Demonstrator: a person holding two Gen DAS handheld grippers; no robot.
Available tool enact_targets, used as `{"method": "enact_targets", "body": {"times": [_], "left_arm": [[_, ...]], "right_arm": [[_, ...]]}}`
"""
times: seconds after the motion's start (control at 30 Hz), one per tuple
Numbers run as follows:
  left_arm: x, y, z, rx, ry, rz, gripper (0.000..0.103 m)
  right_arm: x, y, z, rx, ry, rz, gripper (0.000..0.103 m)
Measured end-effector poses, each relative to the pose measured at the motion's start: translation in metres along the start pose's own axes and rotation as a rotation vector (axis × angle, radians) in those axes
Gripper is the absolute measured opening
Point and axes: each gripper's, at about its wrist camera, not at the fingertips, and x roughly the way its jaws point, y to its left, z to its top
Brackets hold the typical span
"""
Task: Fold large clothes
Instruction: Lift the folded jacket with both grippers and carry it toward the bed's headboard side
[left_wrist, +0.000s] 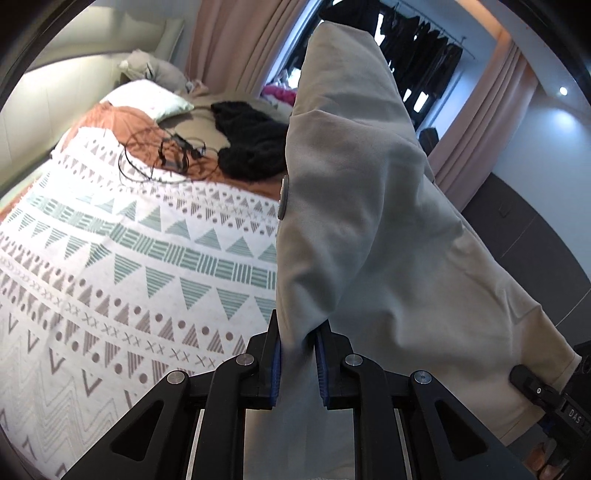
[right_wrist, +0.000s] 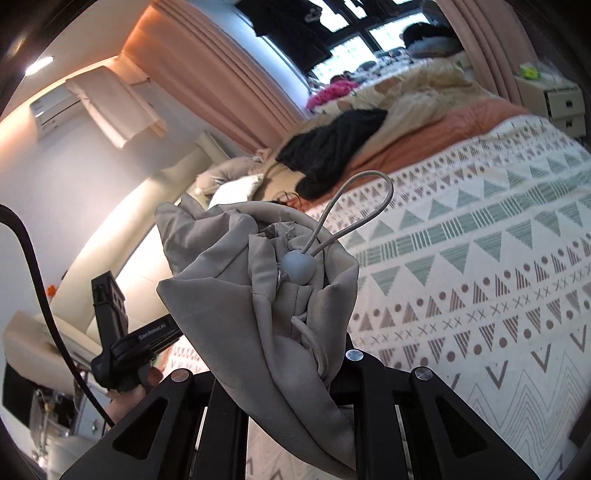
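A large light grey garment (left_wrist: 369, 206) hangs in the air above the bed, filling the middle and right of the left wrist view. My left gripper (left_wrist: 298, 354) is shut on a fold of it between its blue pads. In the right wrist view my right gripper (right_wrist: 295, 354) is shut on a bunched hem of the same grey garment (right_wrist: 229, 295), with a drawstring loop and a round grey toggle (right_wrist: 297, 267) sticking up; its fingertips are hidden by the cloth. The other gripper (right_wrist: 122, 343) shows at the left, held in a hand.
The bed (left_wrist: 110, 258) below has a white cover with teal and brown triangles. A black knit garment (left_wrist: 251, 144), black cables (left_wrist: 166, 155) and pillows (left_wrist: 147, 96) lie at its head. Pink curtains (left_wrist: 243, 40) and a rack of dark clothes (left_wrist: 424, 40) stand behind. A bedside drawer unit (right_wrist: 557, 99) is at the far right.
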Motion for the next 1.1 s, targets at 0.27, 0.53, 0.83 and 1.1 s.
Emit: {"method": "enact_targets", "body": {"times": [0.27,0.53,0.83,1.1], "left_arm": [[-0.055,0.036,0.037,0.001,-0.066,0.017,0.016],[-0.111,0.109,0.064,-0.024,-0.126,0.083,0.015],[-0.160,0.209,0.073,-0.101,-0.171,0.162,0.015],[-0.207,0.289,0.079,-0.125,-0.229,0.221,0.015]], "right_arm": [[-0.011,0.082,0.003,-0.097,-0.063,0.035,0.015],[0.024,0.155,-0.009,-0.149,-0.038,0.126,0.015],[0.088,0.235,-0.038,-0.212,0.028,0.227,0.015],[0.147,0.299,-0.074,-0.240,0.103,0.317,0.015]]}}
